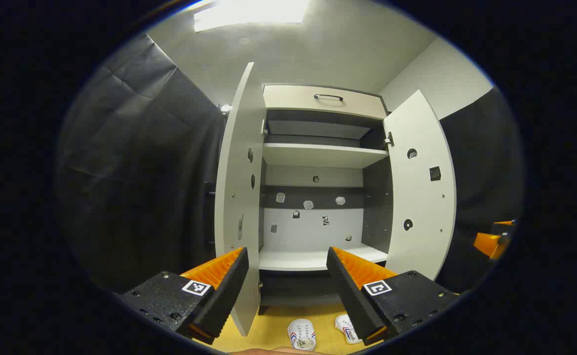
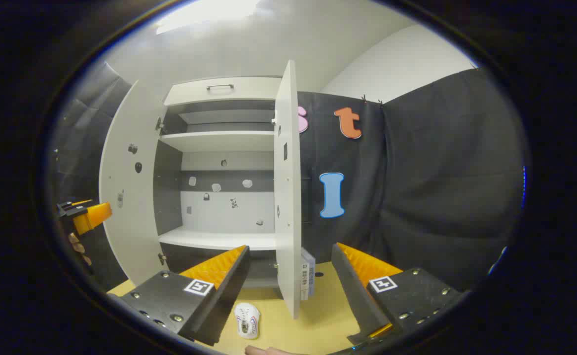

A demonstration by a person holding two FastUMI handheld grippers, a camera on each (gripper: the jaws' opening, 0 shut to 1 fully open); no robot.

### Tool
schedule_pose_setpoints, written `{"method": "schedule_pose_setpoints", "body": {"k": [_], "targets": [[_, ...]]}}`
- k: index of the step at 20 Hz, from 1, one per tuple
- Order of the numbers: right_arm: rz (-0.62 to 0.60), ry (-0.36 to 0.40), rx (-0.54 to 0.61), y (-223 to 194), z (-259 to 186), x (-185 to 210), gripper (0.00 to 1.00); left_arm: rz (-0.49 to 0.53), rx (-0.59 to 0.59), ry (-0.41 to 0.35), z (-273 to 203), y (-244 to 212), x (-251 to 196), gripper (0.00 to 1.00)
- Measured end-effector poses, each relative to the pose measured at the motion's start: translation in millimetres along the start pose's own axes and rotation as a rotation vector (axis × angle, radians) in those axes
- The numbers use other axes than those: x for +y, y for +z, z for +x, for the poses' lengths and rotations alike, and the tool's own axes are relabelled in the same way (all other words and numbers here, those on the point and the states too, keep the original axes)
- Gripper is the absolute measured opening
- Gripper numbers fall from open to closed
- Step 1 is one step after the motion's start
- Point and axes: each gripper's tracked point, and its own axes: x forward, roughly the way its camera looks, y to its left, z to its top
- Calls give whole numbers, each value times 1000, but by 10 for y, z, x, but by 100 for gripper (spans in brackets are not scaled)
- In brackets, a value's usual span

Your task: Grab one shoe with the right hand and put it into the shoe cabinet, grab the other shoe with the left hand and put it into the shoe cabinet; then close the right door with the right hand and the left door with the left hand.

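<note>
**Both grippers held wide before the open shoe cabinet, 2 shoes on the floor**

In the left gripper view, the left gripper [image 1: 287, 276] has its jaws spread wide with nothing between them. Ahead of the jaws stands the tall white shoe cabinet with dark inner panels [image 1: 320, 155], its left door [image 1: 236, 197] and right door [image 1: 419, 192] both swung open. The lower white shelf [image 1: 313, 259] lies in the gap between the fingertips, bare. Below the jaws, on the yellow wooden floor [image 1: 269, 330], lie 2 white sneakers with red and blue stripes: 1 [image 1: 302, 334] under the gap and the other [image 1: 346, 328] touching the edge of the right-hand finger in the picture.

In the right gripper view, the right gripper [image 2: 291, 273] is also wide open and empty. The cabinet's right door [image 2: 288, 187] stands edge-on just above the gap; 1 sneaker [image 2: 247, 319] lies below the jaws beside the left-hand finger. The left gripper [image 2: 89, 214] shows far off to the left.
</note>
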Motion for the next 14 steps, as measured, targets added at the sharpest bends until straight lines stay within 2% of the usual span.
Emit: {"method": "schedule_pose_setpoints", "body": {"k": [2, 3, 4, 9, 10, 12, 13, 14], "targets": [[4, -3, 4, -8, 26, -21, 99, -6, -5, 4, 3, 5, 20, 94], [7, 0, 8, -15, 36, -20, 99, -9, -7, 6, -7, -2, 34, 96], [9, -1, 8, -31, 41, -37, 99, -14, -9, 5, -16, 4, 42, 94], [13, -3, 10, -64, 125, -85, 99, -8, -10, -15, -41, -28, 34, 96], [13, 0, 14, -86, 139, -77, 95, -7, -15, -19, -49, -15, 34, 94], [14, 5, 18, -124, 174, -71, 99, -2, -21, -32, -66, -11, 44, 96], [12, 10, 18, -140, 195, -59, 95, -1, -18, -33, -77, -30, 66, 96], [9, 18, 18, -158, 214, -38, 99, -7, -21, -38, -78, -27, 80, 96]]}}
